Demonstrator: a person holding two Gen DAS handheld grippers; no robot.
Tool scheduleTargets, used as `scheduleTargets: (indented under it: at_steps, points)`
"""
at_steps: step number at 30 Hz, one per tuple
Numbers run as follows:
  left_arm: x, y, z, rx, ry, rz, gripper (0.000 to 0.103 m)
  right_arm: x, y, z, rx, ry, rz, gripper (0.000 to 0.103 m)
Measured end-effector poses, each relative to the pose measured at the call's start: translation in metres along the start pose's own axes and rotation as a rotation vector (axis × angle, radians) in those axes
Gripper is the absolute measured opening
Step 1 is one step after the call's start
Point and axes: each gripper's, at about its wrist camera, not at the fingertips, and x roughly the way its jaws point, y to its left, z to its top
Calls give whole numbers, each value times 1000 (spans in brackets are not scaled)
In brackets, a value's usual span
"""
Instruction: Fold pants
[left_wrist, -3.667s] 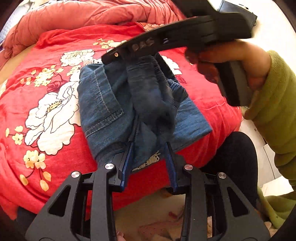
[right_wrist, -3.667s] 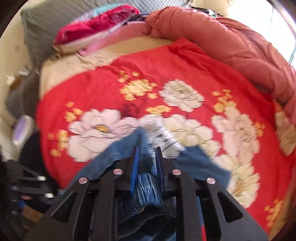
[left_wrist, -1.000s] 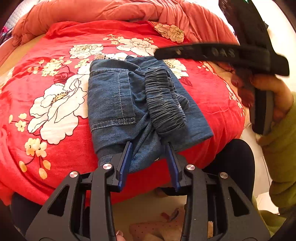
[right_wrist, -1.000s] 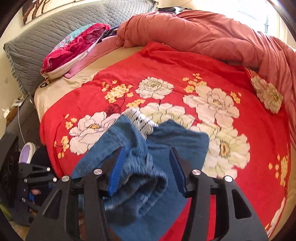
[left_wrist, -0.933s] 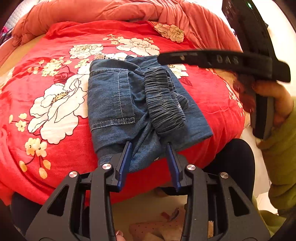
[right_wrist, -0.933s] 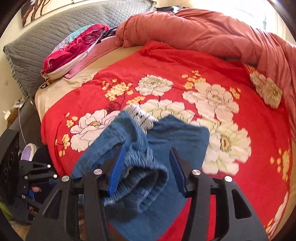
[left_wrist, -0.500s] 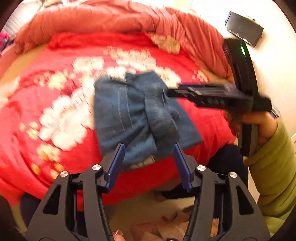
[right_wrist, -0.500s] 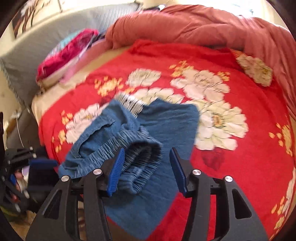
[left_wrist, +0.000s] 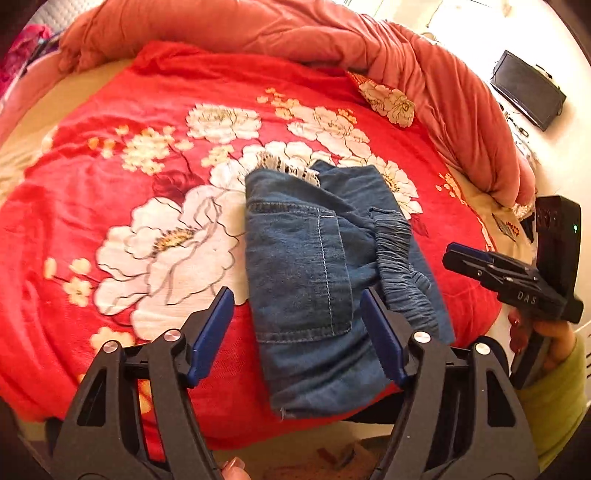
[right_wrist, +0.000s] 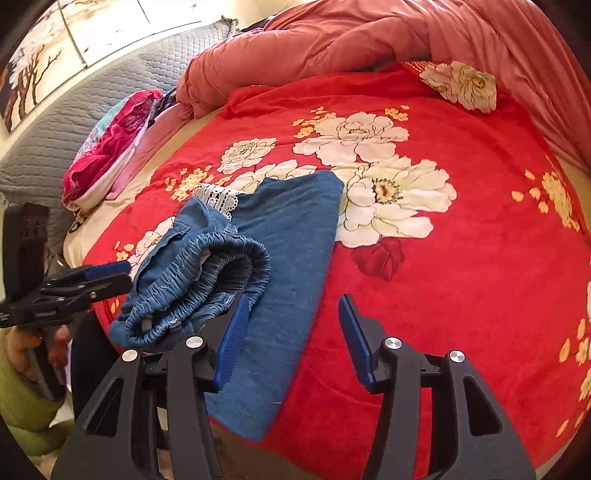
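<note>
**Left wrist view: folded denim pants lie at the bed's near edge, both grippers clear of them**

Left wrist camera shows the pants (left_wrist: 314, 280) lying folded into a compact bundle on the red floral blanket (left_wrist: 110, 206), close to the near edge of the bed, with the lower end of the denim hanging slightly over that edge. A back pocket with pale stitching faces up on the bundle. The gathered elastic waistband (left_wrist: 402, 269) lies along the right side of it. A strip of white lace trim (left_wrist: 288, 168) peeks out at the far end.

From the right wrist camera, the waistband (right_wrist: 207, 273) sits bunched and curled on top of a flat layer of denim (right_wrist: 295, 236), and the lace (right_wrist: 218, 197) shows at the far end there too.

The left gripper (left_wrist: 297, 339) hovers above the near end of the pants with its blue-padded fingers spread wide, holding nothing. The right gripper (right_wrist: 290, 341) also has its fingers well apart and empty, hovering over the edge of the flat denim layer and the blanket beside it.

A rumpled salmon comforter (left_wrist: 295, 33) is heaped along the far side of the bed. A grey quilted headboard (right_wrist: 74, 118) and a pink patterned pillow (right_wrist: 110, 140) lie beyond the blanket.
</note>
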Motion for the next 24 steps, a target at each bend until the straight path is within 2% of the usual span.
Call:
scheduleTargets:
  at_steps: [5,6,7,15,18,21,23,24]
  points:
    - [20,6,0,-39,40,-9,69,10,1,-1,10,24,23,50]
    - [24,6,-1,-46,46,-16,70,12,1,-1,11,29,25,72]
    - [26,6,-1,-48,49,-16,71,14,1,-1,17,28,17,83]
    - [40,5,4,-53,56,-25,72,31,-1,1,55,46,47,83]
    - [45,3,8,-52,59,-27,72,38,-5,3,79,54,70,73]
    - [48,2,9,-51,62,-26,72,45,-6,5,88,56,84,71]
    - [51,1,11,-49,61,-25,72,50,-6,9,92,54,97,59]
    - [52,1,11,-52,60,-27,72,53,-6,11,91,58,104,57]
